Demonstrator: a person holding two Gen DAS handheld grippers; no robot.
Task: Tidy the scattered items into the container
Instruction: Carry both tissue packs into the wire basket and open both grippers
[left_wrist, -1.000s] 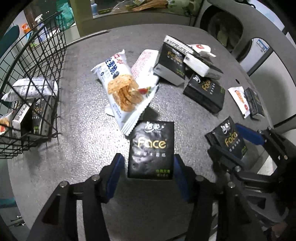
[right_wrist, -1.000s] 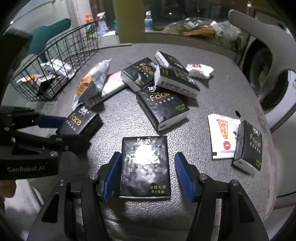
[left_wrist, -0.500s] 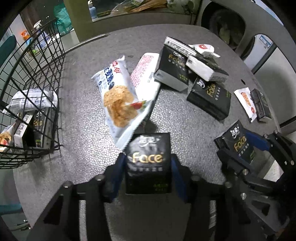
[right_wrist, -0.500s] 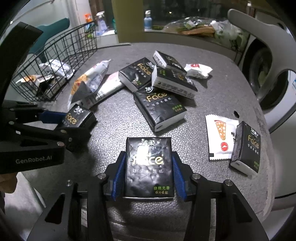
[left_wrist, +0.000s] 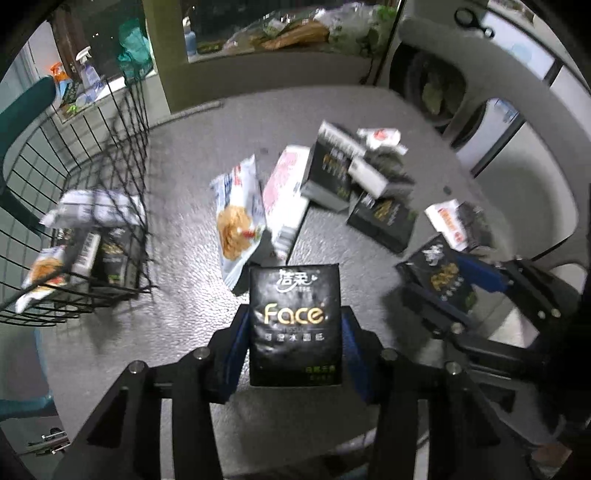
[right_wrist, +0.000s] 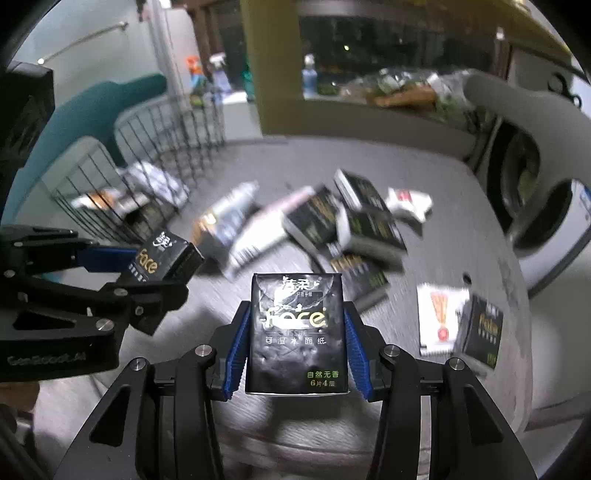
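Note:
My left gripper (left_wrist: 294, 321) is shut on a black "Face" tissue pack (left_wrist: 294, 288), held up off the grey table (left_wrist: 184, 302). My right gripper (right_wrist: 297, 314) is shut on a second black tissue pack (right_wrist: 297, 354), also lifted. In the left wrist view the right gripper (left_wrist: 454, 284) shows at the right with its pack (left_wrist: 439, 273). The black wire basket (left_wrist: 110, 173) stands at the left with snack bags and tissue packs inside. It lies at the upper left in the right wrist view, as basket (right_wrist: 166, 147).
Scattered on the table are a cracker snack bag (left_wrist: 236, 218), a pink-white packet (left_wrist: 286, 192), several black tissue packs (left_wrist: 384, 221), and small white sachets (left_wrist: 380, 136) (right_wrist: 437, 317). A teal chair stands behind the basket. The table's edge curves at the right.
Both grippers closed on their tissue packs and lifted them off the table. The scene below looks farther away and blurred from the rise.

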